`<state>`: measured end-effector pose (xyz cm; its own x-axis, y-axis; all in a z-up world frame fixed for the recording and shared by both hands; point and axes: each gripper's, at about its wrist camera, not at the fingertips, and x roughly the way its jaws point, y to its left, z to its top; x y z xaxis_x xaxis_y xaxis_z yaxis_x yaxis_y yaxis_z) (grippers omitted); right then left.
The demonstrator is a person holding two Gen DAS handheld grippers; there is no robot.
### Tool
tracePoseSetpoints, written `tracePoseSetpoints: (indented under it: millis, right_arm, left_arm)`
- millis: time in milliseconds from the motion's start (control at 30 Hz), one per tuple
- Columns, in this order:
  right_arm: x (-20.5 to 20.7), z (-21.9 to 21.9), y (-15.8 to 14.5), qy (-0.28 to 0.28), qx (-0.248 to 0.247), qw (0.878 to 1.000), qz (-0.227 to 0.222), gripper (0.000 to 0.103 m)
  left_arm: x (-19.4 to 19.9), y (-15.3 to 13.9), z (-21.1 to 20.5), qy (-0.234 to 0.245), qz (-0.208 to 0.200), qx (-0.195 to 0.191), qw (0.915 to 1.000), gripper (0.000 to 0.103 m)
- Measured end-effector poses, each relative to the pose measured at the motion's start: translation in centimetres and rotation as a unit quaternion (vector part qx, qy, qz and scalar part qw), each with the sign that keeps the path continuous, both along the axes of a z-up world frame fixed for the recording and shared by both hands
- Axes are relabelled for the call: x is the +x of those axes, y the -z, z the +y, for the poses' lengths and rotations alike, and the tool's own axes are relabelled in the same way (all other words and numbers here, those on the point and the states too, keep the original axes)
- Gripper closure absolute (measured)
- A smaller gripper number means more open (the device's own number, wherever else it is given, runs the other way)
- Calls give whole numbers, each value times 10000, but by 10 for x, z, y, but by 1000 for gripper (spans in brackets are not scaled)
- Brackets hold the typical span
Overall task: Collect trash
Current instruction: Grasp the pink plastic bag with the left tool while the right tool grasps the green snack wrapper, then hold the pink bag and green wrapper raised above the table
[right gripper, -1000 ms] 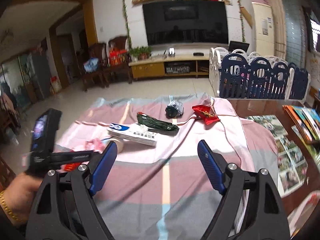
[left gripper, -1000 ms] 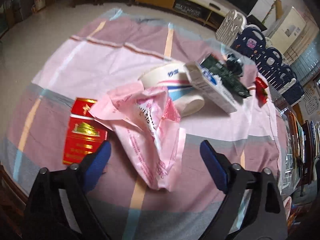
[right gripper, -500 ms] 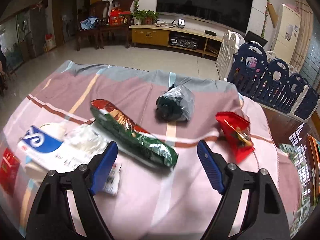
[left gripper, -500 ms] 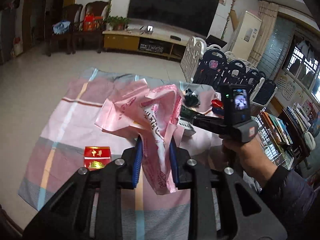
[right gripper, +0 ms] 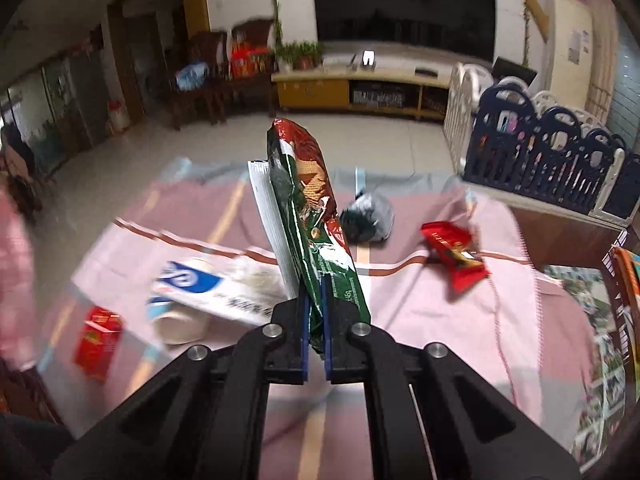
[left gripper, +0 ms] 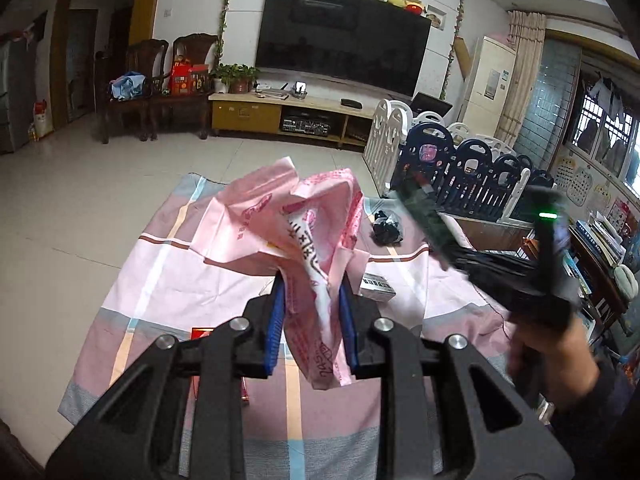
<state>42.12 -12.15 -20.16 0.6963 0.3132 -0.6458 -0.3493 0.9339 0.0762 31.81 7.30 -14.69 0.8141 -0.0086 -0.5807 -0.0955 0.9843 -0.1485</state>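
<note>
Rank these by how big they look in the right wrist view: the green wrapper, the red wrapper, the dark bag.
1. Green wrapper, largest, though it's held closest to the camera, which exaggerates it.
2 and 3. Red wrapper and dark bag look about alike; too close to rank.

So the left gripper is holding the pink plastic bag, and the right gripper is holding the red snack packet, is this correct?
Not quite. The left gripper does hold the pink plastic bag, but the right gripper is shut on the green snack packet. The right wrist view shows the red snack packet lying on the cloth.
</note>
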Motion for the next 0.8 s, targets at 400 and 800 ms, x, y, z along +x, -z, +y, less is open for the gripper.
tracePoseSetpoints:
  millis: [400, 800]
  right_arm:
    - [-198, -40, -40, 449, 803, 9910, -977, 97]
    - [-192, -16, -30, 303, 530, 9940, -905, 97]
  left_arm:
    - [-47, 9, -24, 49, -88, 241, 9997, 77]
    - [-44, 18, -29, -41, 6, 387, 9992, 76]
